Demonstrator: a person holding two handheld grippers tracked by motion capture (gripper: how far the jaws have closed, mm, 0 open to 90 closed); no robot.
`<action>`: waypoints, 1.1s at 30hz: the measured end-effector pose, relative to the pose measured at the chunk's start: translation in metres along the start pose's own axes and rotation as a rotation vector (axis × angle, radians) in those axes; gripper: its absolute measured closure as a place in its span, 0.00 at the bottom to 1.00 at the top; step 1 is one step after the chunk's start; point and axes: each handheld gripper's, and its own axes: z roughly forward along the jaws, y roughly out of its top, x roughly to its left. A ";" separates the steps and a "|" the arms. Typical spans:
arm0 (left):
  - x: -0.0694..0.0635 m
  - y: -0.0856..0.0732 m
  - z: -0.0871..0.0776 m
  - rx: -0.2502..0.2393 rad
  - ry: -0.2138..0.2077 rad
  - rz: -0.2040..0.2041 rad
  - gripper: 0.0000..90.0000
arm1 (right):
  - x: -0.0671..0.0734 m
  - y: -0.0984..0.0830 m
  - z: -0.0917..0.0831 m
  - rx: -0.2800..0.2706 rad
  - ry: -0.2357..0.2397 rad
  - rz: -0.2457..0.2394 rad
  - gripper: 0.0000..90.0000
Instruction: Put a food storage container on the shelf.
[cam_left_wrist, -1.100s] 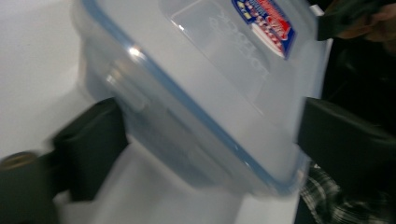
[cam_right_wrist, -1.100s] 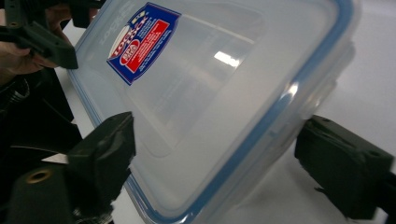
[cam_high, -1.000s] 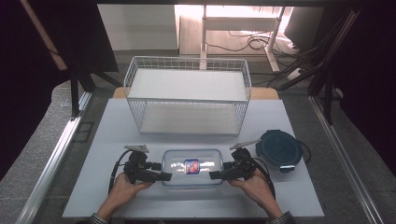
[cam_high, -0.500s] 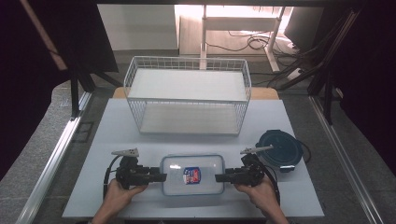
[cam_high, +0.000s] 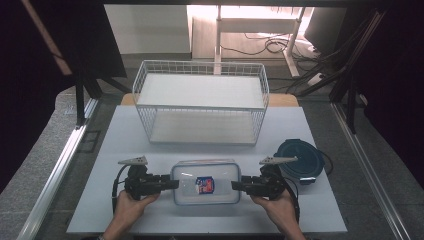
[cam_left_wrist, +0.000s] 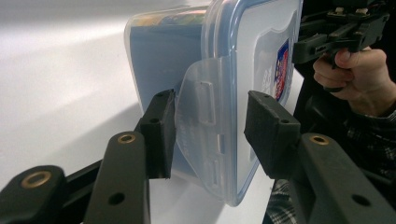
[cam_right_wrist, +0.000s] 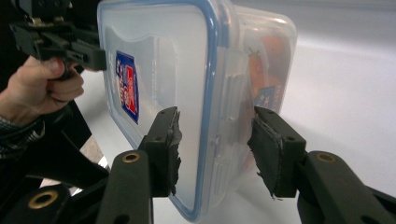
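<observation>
A clear plastic food container (cam_high: 205, 182) is sat just in front of the wire basket (cam_high: 201, 106), long axis running side to side. Left gripper (cam_high: 169, 184) and right gripper (cam_high: 236, 185) are lined up at opposite short ends, jaws apart around the end latches, nothing clamped.

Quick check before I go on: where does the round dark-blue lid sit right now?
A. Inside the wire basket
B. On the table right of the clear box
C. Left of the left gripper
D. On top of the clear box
B: the round lid lies on the table, right of the clear box and beside the right gripper.
</observation>
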 end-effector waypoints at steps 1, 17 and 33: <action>-0.001 0.003 -0.001 -0.005 0.002 0.008 0.60 | 0.000 0.002 -0.002 -0.009 0.001 -0.005 0.59; -0.014 0.060 -0.024 -0.058 0.040 0.096 0.59 | 0.011 0.054 -0.017 -0.106 -0.002 -0.095 0.59; -0.022 0.118 -0.049 -0.105 0.079 0.131 0.59 | 0.019 0.116 -0.026 -0.173 0.010 -0.139 0.59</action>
